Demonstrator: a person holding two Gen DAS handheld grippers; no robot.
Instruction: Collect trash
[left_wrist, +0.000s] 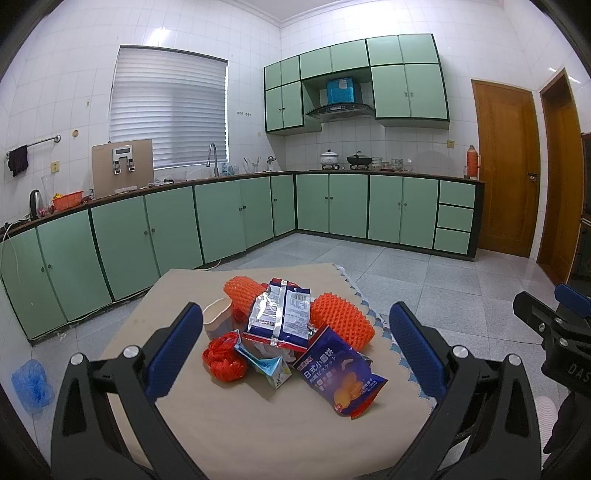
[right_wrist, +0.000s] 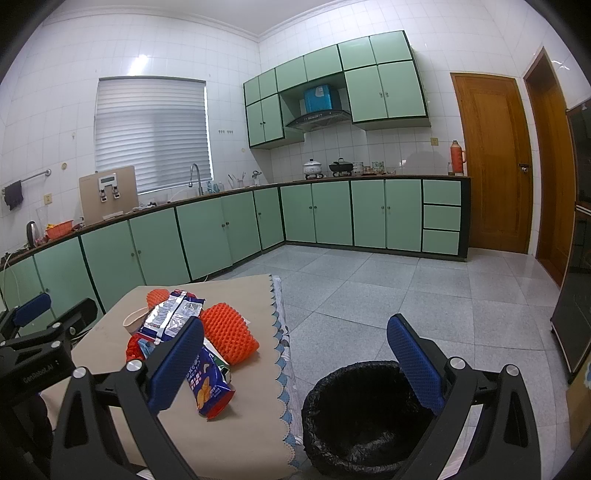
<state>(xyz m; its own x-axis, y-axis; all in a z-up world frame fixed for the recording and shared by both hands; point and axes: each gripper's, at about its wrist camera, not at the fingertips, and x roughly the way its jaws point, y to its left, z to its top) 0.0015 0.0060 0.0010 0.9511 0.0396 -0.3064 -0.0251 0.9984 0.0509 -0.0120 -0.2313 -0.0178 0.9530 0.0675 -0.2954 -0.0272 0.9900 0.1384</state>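
A pile of trash lies on the beige table (left_wrist: 258, 435): two orange foam nets (left_wrist: 341, 321), a silver-blue snack bag (left_wrist: 280, 314), a dark blue biscuit bag (left_wrist: 340, 373), a red plastic bag (left_wrist: 223, 356), a white paper cup (left_wrist: 218, 317) and a small carton (left_wrist: 267, 365). My left gripper (left_wrist: 295, 306) is open, held above the near side of the pile, with nothing between its fingers. My right gripper (right_wrist: 295, 320) is open and empty, over the table's right edge. A bin with a black liner (right_wrist: 362, 413) stands on the floor beside the table, under its right finger.
The table has a scalloped cloth edge (right_wrist: 282, 354) on its right. Green cabinets (left_wrist: 166, 229) line the left and far walls. A blue plastic bag (left_wrist: 31, 384) lies on the tiled floor at the left. Wooden doors (right_wrist: 491, 162) are at the right.
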